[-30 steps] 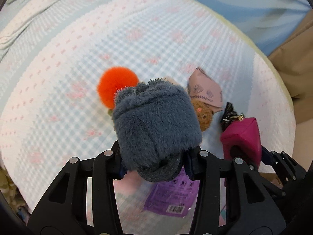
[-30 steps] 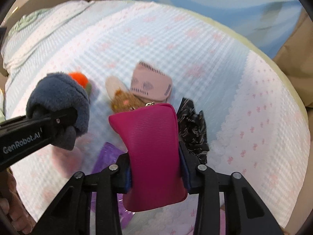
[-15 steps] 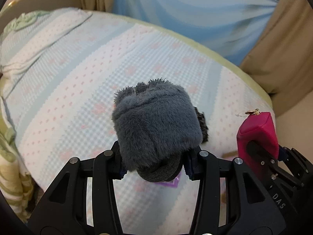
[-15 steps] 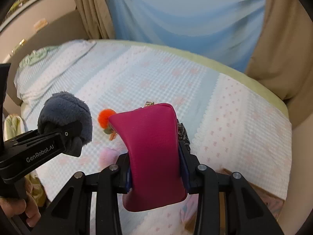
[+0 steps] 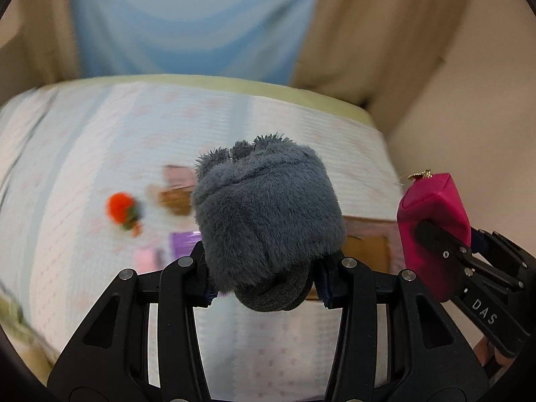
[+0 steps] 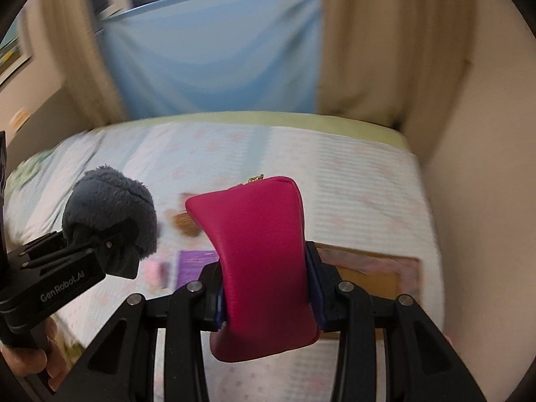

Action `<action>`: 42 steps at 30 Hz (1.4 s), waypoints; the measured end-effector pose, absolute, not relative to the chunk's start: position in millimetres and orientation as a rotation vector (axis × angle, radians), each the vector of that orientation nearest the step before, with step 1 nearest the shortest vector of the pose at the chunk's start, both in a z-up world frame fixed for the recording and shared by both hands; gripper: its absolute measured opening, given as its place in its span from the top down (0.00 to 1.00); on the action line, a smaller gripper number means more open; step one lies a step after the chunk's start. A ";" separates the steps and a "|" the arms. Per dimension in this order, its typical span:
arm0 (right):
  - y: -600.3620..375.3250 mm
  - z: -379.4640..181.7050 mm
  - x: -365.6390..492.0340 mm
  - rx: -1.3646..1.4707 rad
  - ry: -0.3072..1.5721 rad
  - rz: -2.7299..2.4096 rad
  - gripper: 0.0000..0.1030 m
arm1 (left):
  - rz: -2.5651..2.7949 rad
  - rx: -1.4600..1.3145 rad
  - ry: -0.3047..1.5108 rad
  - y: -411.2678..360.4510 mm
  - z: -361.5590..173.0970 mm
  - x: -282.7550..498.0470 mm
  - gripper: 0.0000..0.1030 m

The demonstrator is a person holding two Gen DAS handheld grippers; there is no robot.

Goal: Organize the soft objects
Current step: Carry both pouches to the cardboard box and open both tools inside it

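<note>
The grey plush item (image 5: 268,214) fills the centre of the left wrist view, clamped between the jaws of the left gripper (image 5: 264,279), which press into its lower part. The magenta pouch (image 6: 264,261) sits at the centre of the right wrist view, pinched at its waist by the right gripper (image 6: 266,291); the pouch visibly narrows where the pads bear on it. Both items are held clear above the bed (image 6: 368,174), side by side.

Risk assessment: each grip falls low on its item, so the free upper mass can lever out during a fast swing (the plush pile compresses and offers little friction). The smooth pouch may slide through the pads. The two grippers are near each other, so a collision is possible.

Remaining items lie on the bedspread at centre left of the left wrist view: an orange pompom (image 5: 120,206), a purple packet (image 5: 184,244) and blurred brown and pink shapes. A cardboard box (image 6: 372,274) sits at lower right, probably the receptacle. Behind the bed hang a blue sheet (image 6: 217,60) and beige curtains (image 6: 361,50).
</note>
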State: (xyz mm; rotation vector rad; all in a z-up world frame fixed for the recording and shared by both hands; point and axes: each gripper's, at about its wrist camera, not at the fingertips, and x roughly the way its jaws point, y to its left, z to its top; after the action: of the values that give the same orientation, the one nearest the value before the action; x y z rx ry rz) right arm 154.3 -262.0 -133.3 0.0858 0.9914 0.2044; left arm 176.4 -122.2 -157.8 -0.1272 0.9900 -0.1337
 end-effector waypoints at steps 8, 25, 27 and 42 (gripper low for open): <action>-354.2 -147.2 135.1 0.221 1.061 -0.053 0.65 | -0.318 -0.001 1.069 -209.1 -185.1 195.7 0.60; -445.2 -291.6 181.8 0.316 1.327 -0.097 0.65 | -0.336 0.225 1.354 -311.1 -345.1 249.7 0.60; -447.0 -314.6 190.3 0.325 1.366 -0.083 0.65 | -0.336 0.245 1.381 -315.4 -366.7 256.8 0.60; -454.3 -416.5 216.6 0.456 1.522 -0.020 0.50 | -0.357 0.355 1.494 -333.5 -440.8 262.2 0.00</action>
State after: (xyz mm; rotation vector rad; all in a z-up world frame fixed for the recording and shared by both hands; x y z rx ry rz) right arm 216.6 -454.3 -416.5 0.4563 1.5224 -0.0202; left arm 262.2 -333.5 -440.8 0.3552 1.4938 -0.3567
